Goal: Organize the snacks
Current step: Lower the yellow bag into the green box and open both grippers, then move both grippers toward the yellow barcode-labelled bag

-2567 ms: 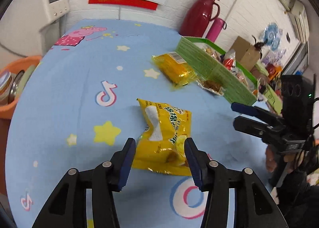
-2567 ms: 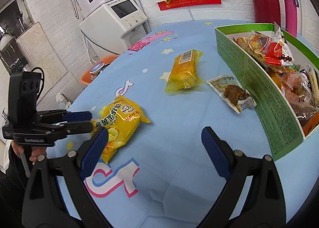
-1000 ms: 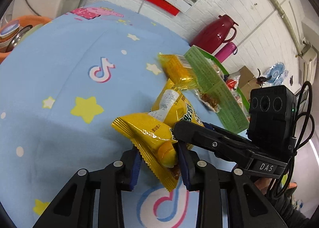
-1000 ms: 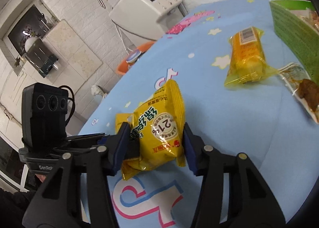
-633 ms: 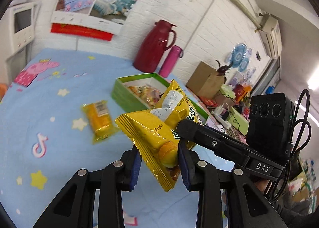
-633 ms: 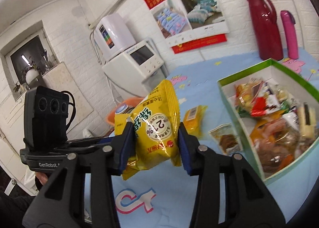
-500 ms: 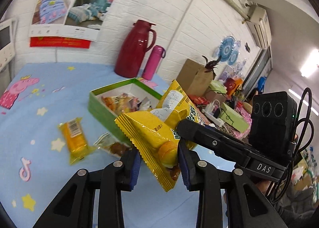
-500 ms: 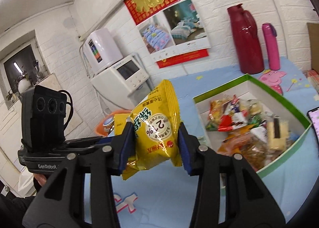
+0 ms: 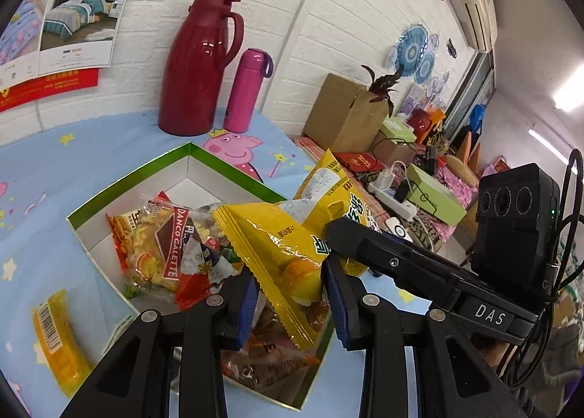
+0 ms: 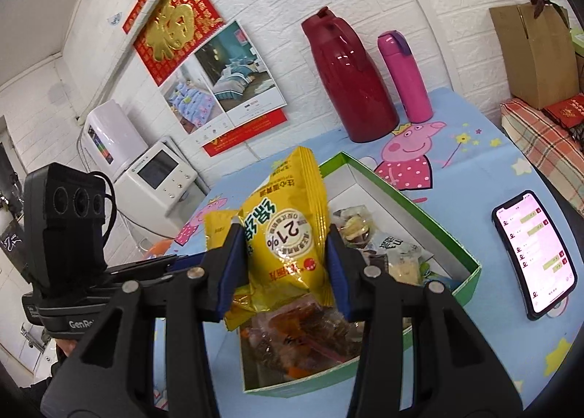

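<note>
Both grippers hold one yellow snack bag (image 9: 292,246) (image 10: 288,246) in the air above the green-rimmed snack box (image 9: 120,180) (image 10: 441,231). My left gripper (image 9: 290,294) is shut on the bag's lower end. My right gripper (image 10: 286,268) is shut on its middle, and in the left wrist view reaches in from the right (image 9: 401,261). The box holds several wrapped snacks (image 9: 164,250). A yellow cake pack (image 9: 58,341) lies on the blue cloth left of the box.
A dark red thermos jug (image 9: 197,67) (image 10: 346,78) and a pink bottle (image 9: 244,89) (image 10: 405,75) stand at the wall behind the box. A lit phone (image 10: 533,257) lies right of the box. A white appliance (image 10: 153,169) stands beyond the table's left edge.
The bag was picked off the cloth by the left gripper, then gripped by the right too. Both carried it up and over to above the box.
</note>
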`<state>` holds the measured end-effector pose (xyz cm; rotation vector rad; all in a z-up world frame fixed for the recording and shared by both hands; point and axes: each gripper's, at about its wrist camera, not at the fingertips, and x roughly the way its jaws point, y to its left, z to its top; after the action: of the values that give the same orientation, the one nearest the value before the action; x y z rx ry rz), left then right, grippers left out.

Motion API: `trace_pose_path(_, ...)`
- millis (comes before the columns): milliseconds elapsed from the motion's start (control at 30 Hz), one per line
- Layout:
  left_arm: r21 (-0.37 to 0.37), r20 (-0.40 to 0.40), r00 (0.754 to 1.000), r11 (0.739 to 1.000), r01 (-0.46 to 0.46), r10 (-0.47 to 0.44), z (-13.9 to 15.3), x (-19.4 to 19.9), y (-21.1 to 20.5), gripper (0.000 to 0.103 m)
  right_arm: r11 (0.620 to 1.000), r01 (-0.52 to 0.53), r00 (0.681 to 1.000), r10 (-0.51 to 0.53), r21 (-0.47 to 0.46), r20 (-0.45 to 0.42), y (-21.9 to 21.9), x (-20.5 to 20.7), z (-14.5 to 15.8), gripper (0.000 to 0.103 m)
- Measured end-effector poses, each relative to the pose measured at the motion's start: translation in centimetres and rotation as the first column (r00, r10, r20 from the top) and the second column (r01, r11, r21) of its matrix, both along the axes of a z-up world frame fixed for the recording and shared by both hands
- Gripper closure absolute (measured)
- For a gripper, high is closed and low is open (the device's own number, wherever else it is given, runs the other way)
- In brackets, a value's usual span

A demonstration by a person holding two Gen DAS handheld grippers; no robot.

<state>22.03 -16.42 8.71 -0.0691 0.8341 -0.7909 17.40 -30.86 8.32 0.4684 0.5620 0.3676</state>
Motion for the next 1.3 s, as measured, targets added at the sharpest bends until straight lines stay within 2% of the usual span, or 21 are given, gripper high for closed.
trace_pose_path(100,0.038,-0.012,0.999,0.999,-0.034,0.035,-1.4,2.4,-0.6,0.065,1.000,0.013,0.998,-0.012,0.028,-0.059,-0.8,3.0,-1.8,0.053)
trace_pose_path(133,0.063,-0.020,0.998,0.996,-0.057,0.059,-2.1,3.2,-0.6,0.052,0.999,0.030,0.995,-0.026,0.039,-0.094,-1.1,4.1,-2.7,0.052)
trace_pose_path(167,0.074,-0.031,0.997,0.995,-0.072,0.075,-2.7,3.9,-0.5,0.043,0.998,0.053,0.990,-0.047,0.045,-0.130,-1.4,5.0,-3.5,0.044)
trace_pose_path(200,0.083,-0.032,0.995,0.993,-0.088,0.091,-3.1,4.5,-0.4,0.026,0.996,0.074,0.985,-0.064,0.053,-0.161,-1.9,5.6,-4.2,0.033)
trace_pose_path(233,0.106,-0.027,0.991,0.986,-0.127,0.130,-3.6,4.8,-0.1,0.017,0.993,0.096,0.979,-0.081,0.068,-0.188,-2.4,6.0,-4.8,0.029)
trace_pose_path(300,0.129,-0.035,0.983,0.976,-0.175,0.181,-4.3,5.0,0.7,0.015,0.991,0.091,0.984,-0.075,0.097,-0.163,-3.0,5.7,-4.7,0.025)
trace_pose_path(433,0.118,-0.068,0.981,0.978,-0.171,0.180,-5.0,4.5,1.7,0.015,0.989,0.117,0.988,-0.107,0.086,-0.114,-3.2,3.8,-3.1,0.015)
trace_pose_path(633,0.136,0.012,0.986,0.977,-0.165,0.165,-3.1,1.4,2.2,0.015,0.989,0.126,0.990,-0.121,0.077,-0.073,-2.3,1.1,-1.1,0.013)
trace_pose_path(800,0.157,0.069,0.978,0.966,-0.205,0.197,-1.2,-1.8,3.7,0.015,0.993,0.111,0.994,-0.111,0.045,-0.003,-0.4,-2.0,0.9,0.012)
trace_pose_path(933,0.137,0.103,0.970,0.963,-0.231,0.218,0.0,-4.5,5.5,0.015,0.995,0.096,0.995,-0.097,0.032,0.026,1.2,-4.7,2.2,0.008)
trace_pose_path(1067,0.155,0.125,0.960,0.951,-0.267,0.250,0.2,-6.6,6.8,0.015,0.998,0.061,0.997,-0.062,0.006,0.042,3.3,-6.8,2.7,0.008)
trace_pose_path(1300,0.156,0.114,0.950,0.940,-0.305,0.289,-0.8,-8.5,10.4,0.015,0.999,0.002,0.999,-0.001,-0.034,0.040,6.8,-9.0,1.9,0.008)
